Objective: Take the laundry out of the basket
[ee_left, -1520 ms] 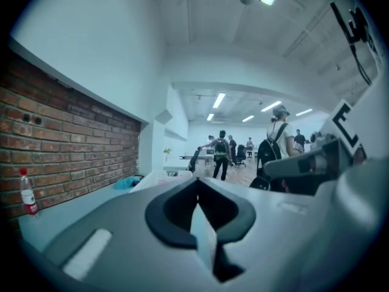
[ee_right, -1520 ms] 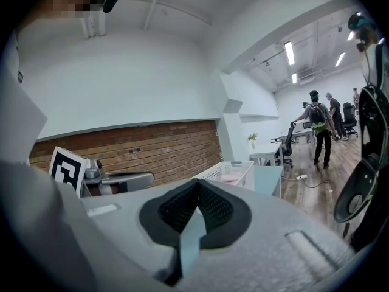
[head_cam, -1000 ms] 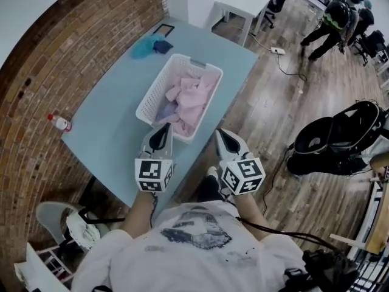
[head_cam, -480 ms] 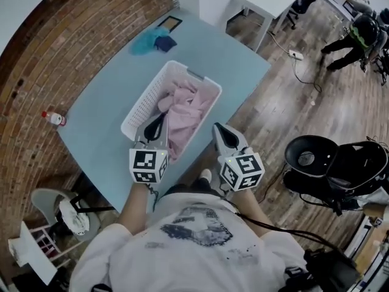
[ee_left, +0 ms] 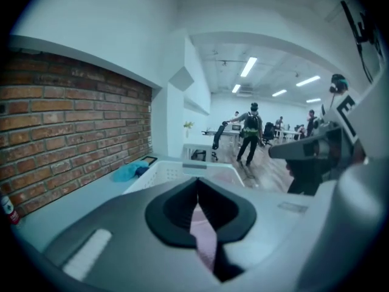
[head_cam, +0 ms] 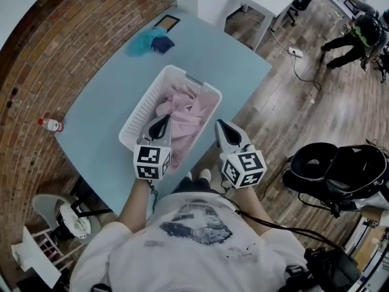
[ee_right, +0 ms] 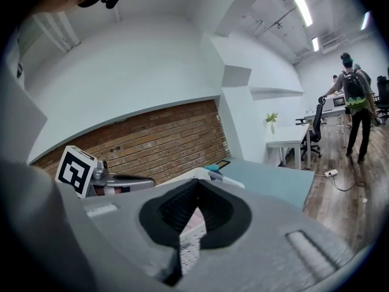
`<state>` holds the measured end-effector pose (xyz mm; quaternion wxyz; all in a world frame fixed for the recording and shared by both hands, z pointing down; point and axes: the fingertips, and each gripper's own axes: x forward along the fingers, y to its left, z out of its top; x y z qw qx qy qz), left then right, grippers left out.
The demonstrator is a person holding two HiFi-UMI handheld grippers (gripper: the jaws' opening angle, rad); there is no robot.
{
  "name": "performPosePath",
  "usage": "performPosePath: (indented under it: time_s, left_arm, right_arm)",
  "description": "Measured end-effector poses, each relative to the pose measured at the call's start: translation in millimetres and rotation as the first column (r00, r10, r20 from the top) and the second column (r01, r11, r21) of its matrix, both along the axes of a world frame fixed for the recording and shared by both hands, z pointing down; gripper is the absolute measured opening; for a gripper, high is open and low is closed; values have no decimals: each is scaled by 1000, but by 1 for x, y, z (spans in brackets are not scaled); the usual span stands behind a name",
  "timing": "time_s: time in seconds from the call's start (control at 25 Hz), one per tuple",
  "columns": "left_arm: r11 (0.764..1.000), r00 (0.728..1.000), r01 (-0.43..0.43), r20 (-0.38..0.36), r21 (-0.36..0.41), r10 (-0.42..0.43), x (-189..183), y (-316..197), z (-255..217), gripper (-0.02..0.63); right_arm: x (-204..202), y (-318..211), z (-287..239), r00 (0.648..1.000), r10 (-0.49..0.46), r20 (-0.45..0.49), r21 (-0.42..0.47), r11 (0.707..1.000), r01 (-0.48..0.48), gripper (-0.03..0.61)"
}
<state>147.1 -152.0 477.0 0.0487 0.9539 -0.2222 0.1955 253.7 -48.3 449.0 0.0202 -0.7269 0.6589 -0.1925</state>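
A white lattice laundry basket (head_cam: pixel 141 107) stands on the light blue table (head_cam: pixel 100 111), filled with crumpled pink laundry (head_cam: pixel 187 109). My left gripper (head_cam: pixel 161 122) hovers over the basket's near end, jaws shut and empty; in the left gripper view (ee_left: pixel 197 180) the basket rim (ee_left: pixel 173 168) lies just ahead and pink laundry (ee_left: pixel 204 239) shows below the jaws. My right gripper (head_cam: pixel 220 125) is level with it, just off the basket's right side, shut and empty. The right gripper view (ee_right: pixel 197 185) shows the basket wall (ee_right: pixel 188 254) under its tips and the left gripper (ee_right: pixel 118 180) at its left.
A blue cloth (head_cam: pixel 148 41) and a flat dark-framed item (head_cam: pixel 164 22) lie at the table's far end. A small bottle (head_cam: pixel 48 125) stands by the brick wall (head_cam: pixel 48 47). A black stroller (head_cam: pixel 340 166) is on the wooden floor at right; people stand far behind.
Both grippers have come forward from the basket's near rim: the left is now over the laundry, the right alongside the basket. Both stayed shut. The head view shifted a little.
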Motion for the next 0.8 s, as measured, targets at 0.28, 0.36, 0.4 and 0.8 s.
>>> performPosePath:
  time_s: [0.28, 0.36, 0.4, 0.8]
  left_arm:
    - [996, 998, -42, 40, -73, 45, 15, 1, 24, 28]
    - [994, 996, -56, 57, -95, 62, 18, 2, 32, 63]
    - [992, 996, -62, 63, -107, 69, 19, 3, 36, 84]
    - [973, 991, -92, 78, -211, 110, 36, 8, 65, 315]
  right_arm:
    - [0, -5, -1, 1000, 18, -4, -16, 1000, -18, -3]
    - [0, -5, 1, 1000, 23, -1, -23, 999, -23, -3]
    - [0, -5, 2, 1000, 25, 0, -26, 999, -25, -3]
    - [2, -1, 13, 999, 46, 19, -49, 998, -45, -3]
